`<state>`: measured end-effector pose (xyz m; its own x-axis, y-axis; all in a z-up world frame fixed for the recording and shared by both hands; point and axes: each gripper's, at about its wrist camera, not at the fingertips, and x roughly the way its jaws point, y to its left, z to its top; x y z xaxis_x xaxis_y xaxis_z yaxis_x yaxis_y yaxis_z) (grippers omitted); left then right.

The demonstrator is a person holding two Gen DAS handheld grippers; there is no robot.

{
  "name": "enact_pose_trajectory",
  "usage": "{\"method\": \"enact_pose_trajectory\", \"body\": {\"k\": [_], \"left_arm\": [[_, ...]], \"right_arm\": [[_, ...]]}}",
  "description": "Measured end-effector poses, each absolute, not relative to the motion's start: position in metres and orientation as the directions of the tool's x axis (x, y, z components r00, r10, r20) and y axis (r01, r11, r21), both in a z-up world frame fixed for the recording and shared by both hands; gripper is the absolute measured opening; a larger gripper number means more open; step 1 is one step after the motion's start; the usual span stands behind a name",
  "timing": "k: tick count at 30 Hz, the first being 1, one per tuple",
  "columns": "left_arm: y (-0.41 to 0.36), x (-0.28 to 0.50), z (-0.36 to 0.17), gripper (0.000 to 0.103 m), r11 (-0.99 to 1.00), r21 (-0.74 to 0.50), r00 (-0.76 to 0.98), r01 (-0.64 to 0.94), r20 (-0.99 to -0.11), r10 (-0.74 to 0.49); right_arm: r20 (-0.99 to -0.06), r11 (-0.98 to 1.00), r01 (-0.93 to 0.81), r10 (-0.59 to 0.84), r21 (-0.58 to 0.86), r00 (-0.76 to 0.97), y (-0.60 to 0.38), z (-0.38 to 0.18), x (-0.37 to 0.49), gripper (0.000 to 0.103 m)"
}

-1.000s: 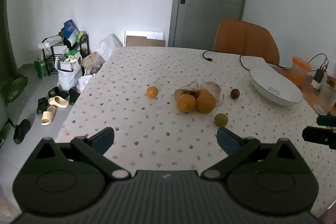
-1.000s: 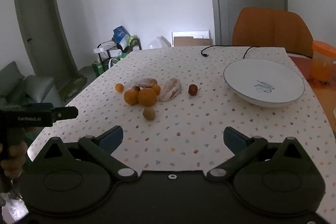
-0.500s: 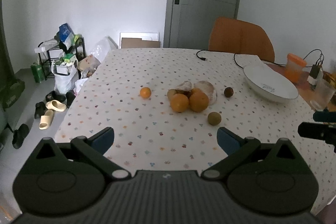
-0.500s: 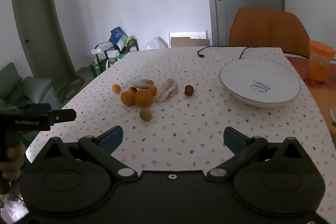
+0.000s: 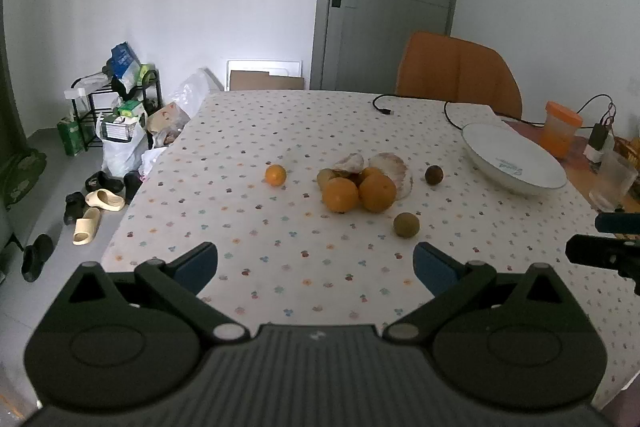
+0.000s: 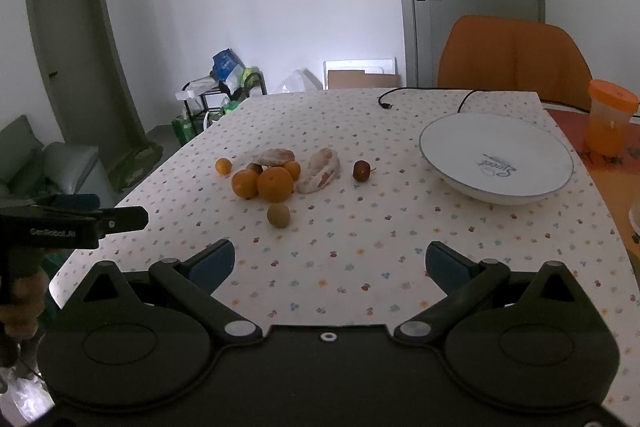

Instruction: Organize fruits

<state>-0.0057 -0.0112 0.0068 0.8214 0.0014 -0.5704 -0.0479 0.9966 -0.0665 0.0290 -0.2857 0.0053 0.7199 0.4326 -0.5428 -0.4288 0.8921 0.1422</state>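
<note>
Jaws spread on both grippers, fruits (image 5: 360,183) well ahead.

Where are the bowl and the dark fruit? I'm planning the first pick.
bowl (image 6: 496,151), right wrist view, bare inside.
dark fruit (image 6: 361,171), right wrist view, its middle.

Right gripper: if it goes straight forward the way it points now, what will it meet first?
Probably only bare tablecloth. The right gripper has open, empty jaws; the greenish-brown fruit lies slightly left of that line. Depth is uncertain.
</note>
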Motion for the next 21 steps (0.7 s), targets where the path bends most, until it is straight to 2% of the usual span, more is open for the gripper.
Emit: {"method": "enact_pose_trajectory", "body": {"k": [21], "left_arm": [[-0.0092,-0.0063,0.0059,0.103,0.996,-0.076,0.819,-0.046,-0.574,-0.006]], "right_arm": [[-0.546,0.898,-0.416,0.422,0.143,0.724,-0.2878,0.0064,0.0316,0.103]]}}
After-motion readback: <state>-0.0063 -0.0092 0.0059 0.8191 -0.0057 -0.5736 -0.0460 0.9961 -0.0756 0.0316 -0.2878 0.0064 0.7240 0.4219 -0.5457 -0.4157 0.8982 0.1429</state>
